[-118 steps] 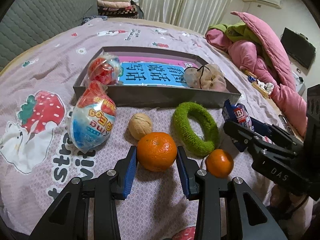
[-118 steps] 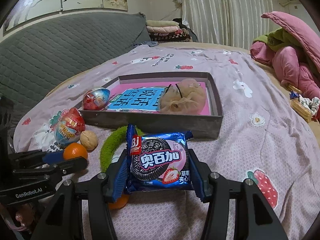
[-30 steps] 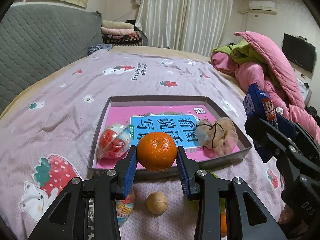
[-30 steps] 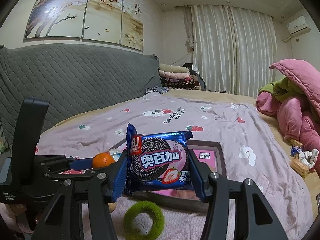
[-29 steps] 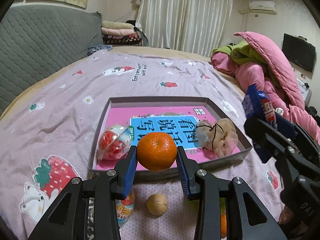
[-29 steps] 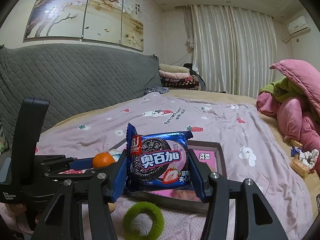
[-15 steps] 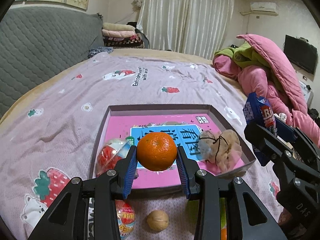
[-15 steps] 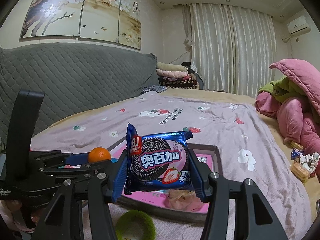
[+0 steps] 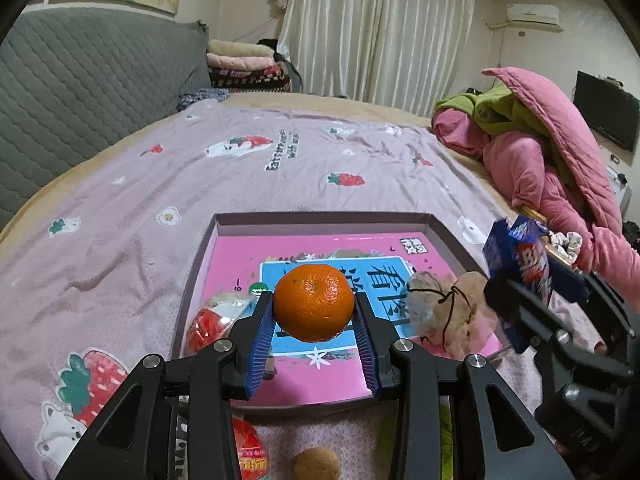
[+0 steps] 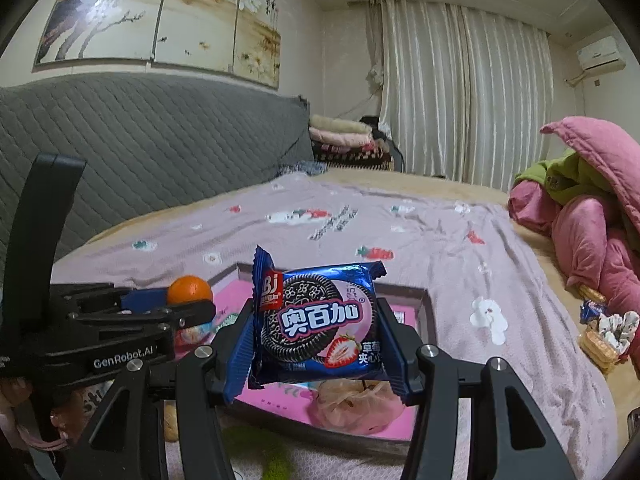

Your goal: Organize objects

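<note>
My left gripper [image 9: 314,330] is shut on an orange [image 9: 314,302], held in the air over the near part of a shallow grey box [image 9: 320,218] with a pink and blue printed bottom. My right gripper [image 10: 316,344] is shut on a blue cookie packet [image 10: 316,320], also raised, above the box's [image 10: 428,308] near right side. In the left wrist view the packet [image 9: 520,256] and right gripper [image 9: 520,304] show at the right edge. In the right wrist view the orange [image 10: 189,289] shows at the left. Inside the box lie a red wrapped egg toy [image 9: 212,320] and a beige mesh pouch [image 9: 444,312].
On the bed in front of the box lie a walnut [image 9: 316,466], another wrapped egg toy [image 9: 250,454] and a green fuzzy ring [image 10: 272,456]. A pink and green quilt pile [image 9: 552,152] lies on the right. A grey padded headboard [image 10: 140,144] stands at the left.
Both grippers have moved forward over the box with their loads still held. The walnut and green ring have slid toward the bottom edges of the views.
</note>
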The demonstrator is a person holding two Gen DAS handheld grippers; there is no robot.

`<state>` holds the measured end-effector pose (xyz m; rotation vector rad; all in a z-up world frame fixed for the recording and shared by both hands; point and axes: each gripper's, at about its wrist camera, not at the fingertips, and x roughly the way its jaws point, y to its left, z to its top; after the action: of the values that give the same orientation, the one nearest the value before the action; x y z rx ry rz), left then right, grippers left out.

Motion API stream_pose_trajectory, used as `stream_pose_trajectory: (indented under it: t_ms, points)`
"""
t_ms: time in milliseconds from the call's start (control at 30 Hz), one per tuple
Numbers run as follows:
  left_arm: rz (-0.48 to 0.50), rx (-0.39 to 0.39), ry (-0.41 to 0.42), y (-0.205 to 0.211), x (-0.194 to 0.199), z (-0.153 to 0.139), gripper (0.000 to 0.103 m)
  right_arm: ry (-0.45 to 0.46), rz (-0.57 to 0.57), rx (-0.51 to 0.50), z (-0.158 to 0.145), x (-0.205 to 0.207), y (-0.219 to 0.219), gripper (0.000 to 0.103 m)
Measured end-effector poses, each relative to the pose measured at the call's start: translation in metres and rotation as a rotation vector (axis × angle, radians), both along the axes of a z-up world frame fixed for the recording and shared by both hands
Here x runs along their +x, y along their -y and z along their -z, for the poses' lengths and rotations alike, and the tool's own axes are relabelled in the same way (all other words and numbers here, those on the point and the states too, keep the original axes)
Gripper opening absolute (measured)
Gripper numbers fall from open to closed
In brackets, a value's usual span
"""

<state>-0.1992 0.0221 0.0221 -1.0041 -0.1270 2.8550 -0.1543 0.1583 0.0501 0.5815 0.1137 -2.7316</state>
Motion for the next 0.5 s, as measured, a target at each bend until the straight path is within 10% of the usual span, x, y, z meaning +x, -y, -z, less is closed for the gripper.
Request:
stream_pose_trajectory:
  t_ms: [500]
  points:
    - [0.058, -0.055, 0.052, -0.023, -0.012, 0.026, 0.039, 0.156, 0.056, 0.061, 0.035, -0.015, -0.008, 0.056]
